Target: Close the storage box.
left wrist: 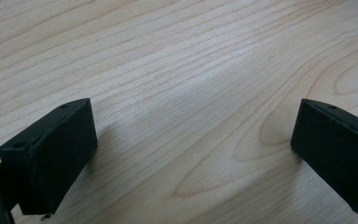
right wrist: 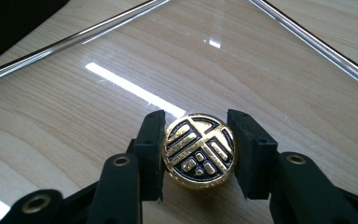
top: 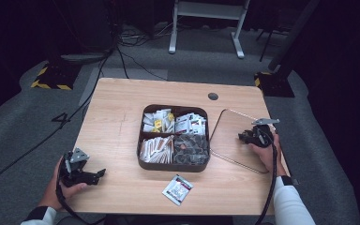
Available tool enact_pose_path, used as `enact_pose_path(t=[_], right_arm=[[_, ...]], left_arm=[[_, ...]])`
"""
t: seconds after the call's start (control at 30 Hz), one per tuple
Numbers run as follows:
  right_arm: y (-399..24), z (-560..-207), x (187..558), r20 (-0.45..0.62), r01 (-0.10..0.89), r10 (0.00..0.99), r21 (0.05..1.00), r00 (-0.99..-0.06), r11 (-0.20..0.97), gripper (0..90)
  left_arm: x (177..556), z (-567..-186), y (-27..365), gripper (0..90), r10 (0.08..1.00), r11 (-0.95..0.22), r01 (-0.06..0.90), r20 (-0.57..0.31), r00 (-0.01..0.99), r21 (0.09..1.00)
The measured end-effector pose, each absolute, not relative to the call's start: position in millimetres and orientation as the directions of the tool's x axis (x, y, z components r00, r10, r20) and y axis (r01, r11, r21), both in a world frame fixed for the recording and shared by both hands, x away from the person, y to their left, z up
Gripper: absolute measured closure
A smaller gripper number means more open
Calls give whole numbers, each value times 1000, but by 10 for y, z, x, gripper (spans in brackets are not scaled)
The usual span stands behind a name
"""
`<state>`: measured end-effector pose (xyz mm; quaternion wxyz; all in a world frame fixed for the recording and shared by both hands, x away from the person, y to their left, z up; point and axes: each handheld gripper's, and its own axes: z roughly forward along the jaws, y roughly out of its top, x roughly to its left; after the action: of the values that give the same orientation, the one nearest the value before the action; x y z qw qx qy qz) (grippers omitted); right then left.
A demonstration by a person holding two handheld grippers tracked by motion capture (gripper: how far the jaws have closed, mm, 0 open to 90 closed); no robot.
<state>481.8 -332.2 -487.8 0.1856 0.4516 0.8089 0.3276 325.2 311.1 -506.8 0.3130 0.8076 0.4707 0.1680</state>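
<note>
A clear glass lid (top: 229, 140) with a metal rim lies flat on the wooden table (top: 117, 108), right of a dark compartment box (top: 173, 167). On the lid (right wrist: 121, 70) stands a round gold and black knob (right wrist: 199, 151). My right gripper (right wrist: 195, 140) has one pad pressed against each side of the knob; in the high view it (top: 243, 137) lies low over the lid's right part. My left gripper (top: 98, 176) rests at the table's front left, its jaws wide apart (left wrist: 193, 140) over bare wood.
The box holds several kinds of sachets and sticks in its compartments. One loose white sachet (top: 177, 189) lies in front of the box near the table's front edge. A round cable hole (top: 213, 96) sits at the back.
</note>
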Motion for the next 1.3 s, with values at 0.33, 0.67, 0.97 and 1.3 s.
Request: enact_pose_path(t=[0.33,0.67,0.97,1.3], right_arm=[[-3346,-4862,4756,-6,600,851,706,-525,375,592],[-3373,-4699,4693,-19,573,857,737,-515,360,592],[-3350,-4540,4635,-22,538,852,767,-523,350,592],[-3329,-4406,4584,-29,509,845,787,-534,348,592]], left_arm=[[3255,-5068,3112,5,865,-363,653,-20,502,664],[3252,-5067,3111,5,866,-362,655,-21,500,663],[3252,-5068,3110,5,867,-360,655,-22,498,664],[3251,-5068,3110,5,867,-360,655,-22,498,664]])
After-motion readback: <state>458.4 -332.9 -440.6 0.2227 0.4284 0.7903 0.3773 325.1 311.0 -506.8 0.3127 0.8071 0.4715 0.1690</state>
